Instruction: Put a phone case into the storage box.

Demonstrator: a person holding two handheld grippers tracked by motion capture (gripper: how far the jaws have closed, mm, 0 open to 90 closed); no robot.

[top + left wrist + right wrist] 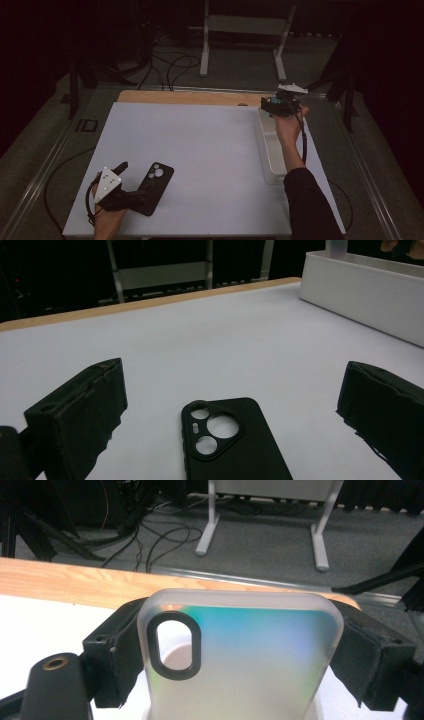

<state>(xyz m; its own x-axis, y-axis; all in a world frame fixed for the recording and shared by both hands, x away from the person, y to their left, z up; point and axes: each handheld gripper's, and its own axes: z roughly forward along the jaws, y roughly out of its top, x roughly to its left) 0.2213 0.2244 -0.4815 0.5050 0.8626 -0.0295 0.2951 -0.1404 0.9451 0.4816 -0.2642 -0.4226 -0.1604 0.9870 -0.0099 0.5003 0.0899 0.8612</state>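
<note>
From the high view, holding the right gripper [280, 106] over the white tray [270, 150], likely for placing; in the left gripper view, spreading jaws either side of the black phone case [235, 440] lying flat on the tabletop [200, 340], readying a grasp; in the right gripper view, pinching the translucent iridescent case [250, 665] upright between the jaws.

Two phone cases: one matte black phone case [154, 186] with a triple camera cutout near the white tabletop's [200, 145] front left corner, and one translucent iridescent phone case [240, 655]. One white rectangular tray [272, 150] along the right edge. Two handheld grippers.
</note>
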